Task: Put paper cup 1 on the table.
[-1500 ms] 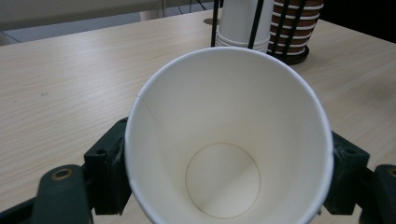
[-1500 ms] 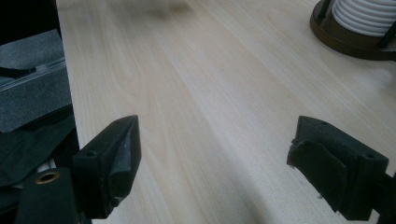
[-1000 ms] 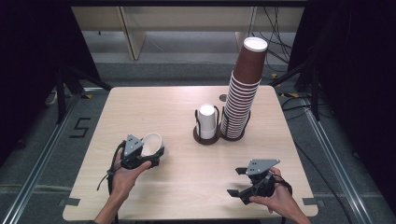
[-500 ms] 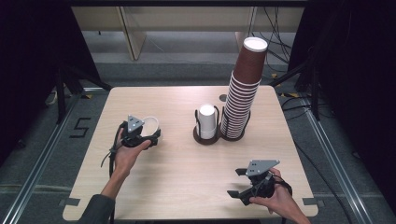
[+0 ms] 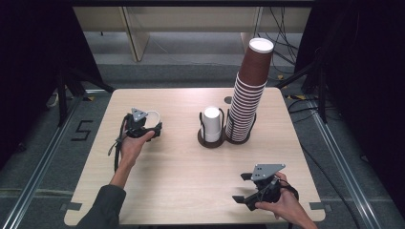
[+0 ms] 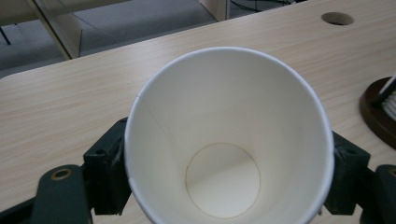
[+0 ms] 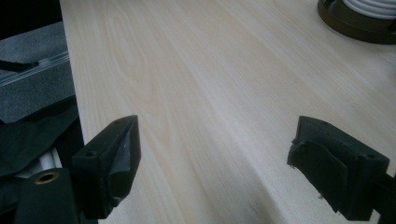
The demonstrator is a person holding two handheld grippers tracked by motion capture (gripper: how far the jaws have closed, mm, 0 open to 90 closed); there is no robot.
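My left claw is clamping a white paper cup over open counter; my right claw is gaping wide near the front edge.

I'm seeing even overhead light falling on the pale table, while the surroundings at the left and right edges of the high view are sinking into black. In the left gripper view the paper cup is glowing softly, its near rim blurring. In the right gripper view the jaws are showing dark and soft-edged, and the upper left corner is going black.
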